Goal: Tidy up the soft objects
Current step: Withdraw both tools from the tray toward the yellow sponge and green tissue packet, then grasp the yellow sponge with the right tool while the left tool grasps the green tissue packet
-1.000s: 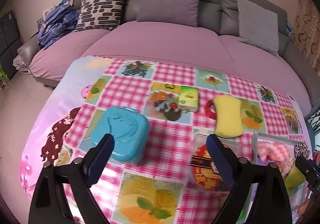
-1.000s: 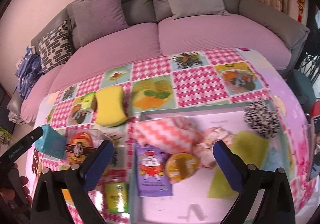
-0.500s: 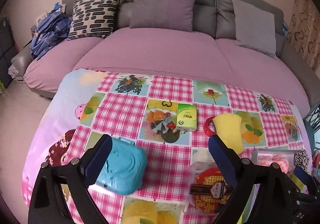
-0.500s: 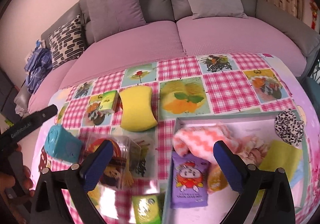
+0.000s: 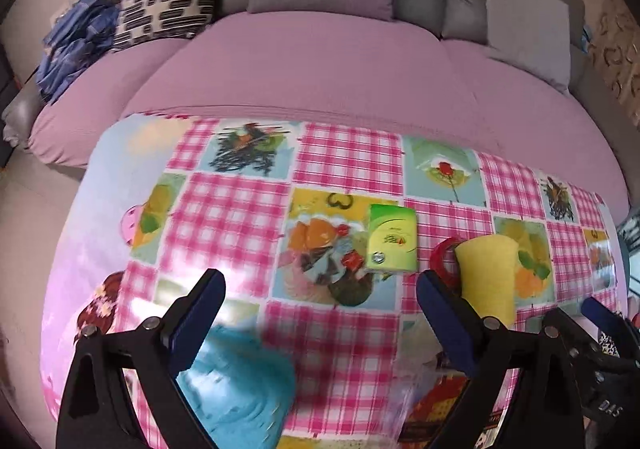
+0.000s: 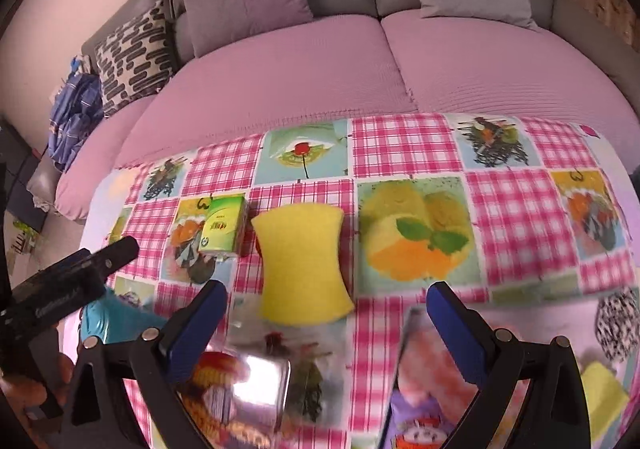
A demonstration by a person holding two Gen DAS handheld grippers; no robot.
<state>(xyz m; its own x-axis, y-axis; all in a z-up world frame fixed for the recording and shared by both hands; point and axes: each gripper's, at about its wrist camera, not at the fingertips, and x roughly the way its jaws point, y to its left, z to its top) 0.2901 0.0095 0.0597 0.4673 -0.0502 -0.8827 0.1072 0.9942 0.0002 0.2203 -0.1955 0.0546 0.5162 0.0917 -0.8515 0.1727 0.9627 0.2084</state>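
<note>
Both tools hover over the desk with its pink checked cloth, each spread wide and gripping nothing: the left tool above a blurred blue case, the right tool just short of the yellow sponge. The sponge lies flat on the cloth, beside a green tissue pack. A tray of soft items sits at the lower right, blurred.

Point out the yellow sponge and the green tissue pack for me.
yellow sponge (image 6: pixel 302 263), right wrist view, middle of its top face.
green tissue pack (image 5: pixel 392 239), left wrist view, middle of its printed top.
</note>
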